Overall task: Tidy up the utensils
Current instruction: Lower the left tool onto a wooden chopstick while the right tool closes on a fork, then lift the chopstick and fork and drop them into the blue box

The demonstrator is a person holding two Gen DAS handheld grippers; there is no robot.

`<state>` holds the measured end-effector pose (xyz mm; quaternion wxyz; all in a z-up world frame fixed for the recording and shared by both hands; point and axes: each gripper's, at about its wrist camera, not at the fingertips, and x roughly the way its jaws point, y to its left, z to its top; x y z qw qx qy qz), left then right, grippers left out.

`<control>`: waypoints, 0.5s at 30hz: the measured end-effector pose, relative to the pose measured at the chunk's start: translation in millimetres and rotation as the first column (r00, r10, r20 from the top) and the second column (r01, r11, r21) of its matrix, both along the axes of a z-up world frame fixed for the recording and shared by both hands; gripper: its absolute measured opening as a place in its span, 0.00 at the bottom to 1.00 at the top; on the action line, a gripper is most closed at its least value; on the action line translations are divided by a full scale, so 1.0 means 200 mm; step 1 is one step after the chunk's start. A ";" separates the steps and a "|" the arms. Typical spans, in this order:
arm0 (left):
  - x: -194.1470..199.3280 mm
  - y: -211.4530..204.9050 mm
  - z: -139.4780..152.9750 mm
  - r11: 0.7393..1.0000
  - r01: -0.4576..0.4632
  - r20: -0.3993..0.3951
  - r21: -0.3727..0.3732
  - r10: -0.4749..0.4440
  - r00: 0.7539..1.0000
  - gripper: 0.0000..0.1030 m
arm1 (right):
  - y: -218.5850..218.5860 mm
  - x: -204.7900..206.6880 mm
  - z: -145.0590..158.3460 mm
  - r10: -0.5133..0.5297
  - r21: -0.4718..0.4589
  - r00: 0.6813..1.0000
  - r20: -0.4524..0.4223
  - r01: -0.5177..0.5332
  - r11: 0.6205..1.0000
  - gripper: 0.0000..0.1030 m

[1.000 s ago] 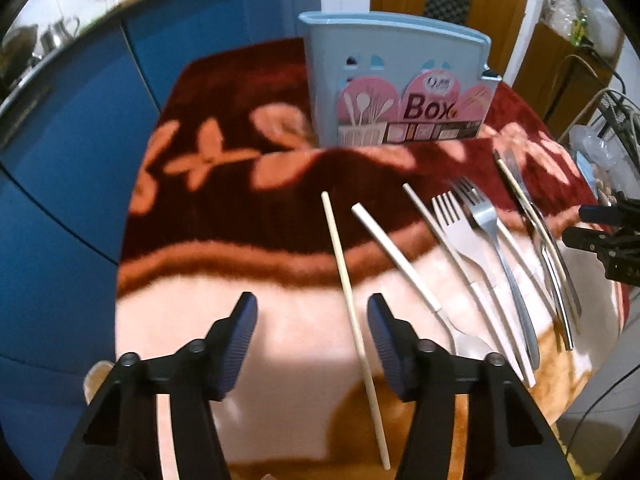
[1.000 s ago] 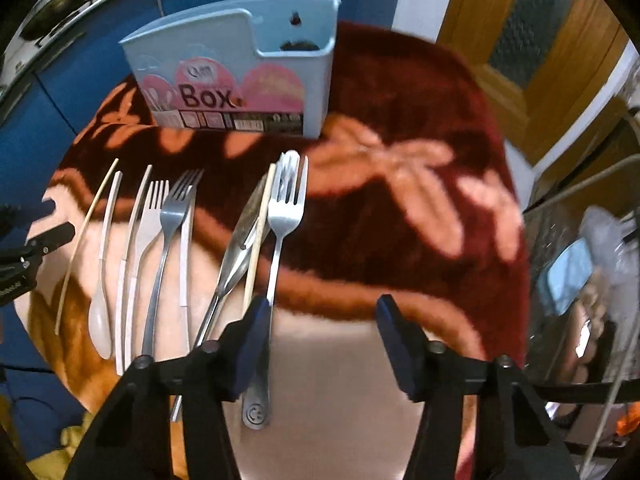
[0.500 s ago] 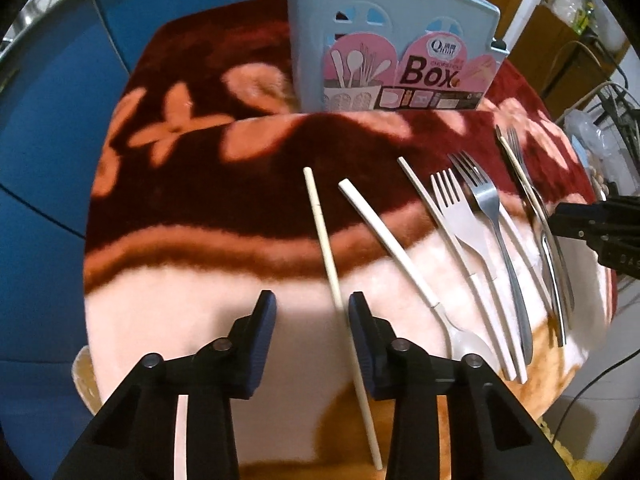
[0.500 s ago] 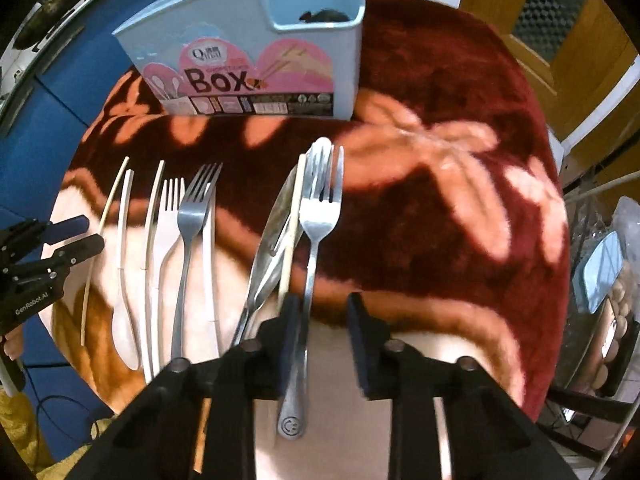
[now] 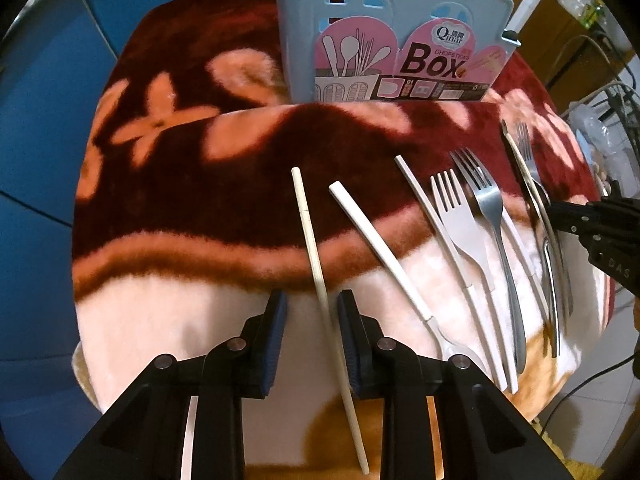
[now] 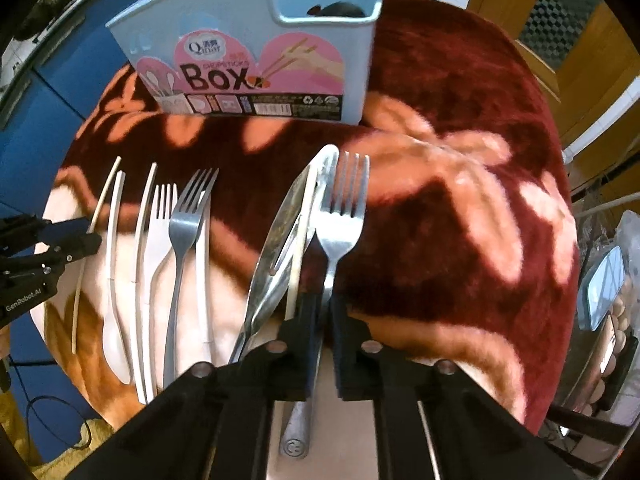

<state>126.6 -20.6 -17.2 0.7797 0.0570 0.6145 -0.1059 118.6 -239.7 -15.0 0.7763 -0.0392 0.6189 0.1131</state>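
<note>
A pale blue utensil box (image 5: 384,36) with a pink "Box" label stands upright at the back of the table; it also shows in the right wrist view (image 6: 256,44). A row of utensils lies in front of it. My left gripper (image 5: 312,304) is partly closed around a cream chopstick (image 5: 316,256), its pads a little apart from it. My right gripper (image 6: 326,308) is shut on the handle of a steel fork (image 6: 340,216). Beside that fork lie a steel knife (image 6: 280,240) and another chopstick (image 6: 300,240).
A red and peach fleece blanket (image 5: 180,168) covers the round table. More utensils lie in the row: a white spoon (image 5: 380,248), white fork (image 5: 460,232), steel fork (image 5: 492,224). Blue cabinets (image 5: 36,120) stand at left, wooden doors (image 6: 580,20) at right.
Both grippers have come down and forward onto the row. The left jaws have narrowed around the chopstick. The right jaws have shut on the steel fork's handle.
</note>
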 end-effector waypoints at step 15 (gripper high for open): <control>-0.23 0.17 0.22 0.973 -0.015 0.295 -0.229 0.084 0.952 0.04 | -0.11 -0.22 0.23 -0.123 0.188 0.928 0.351 0.059 0.980 0.05</control>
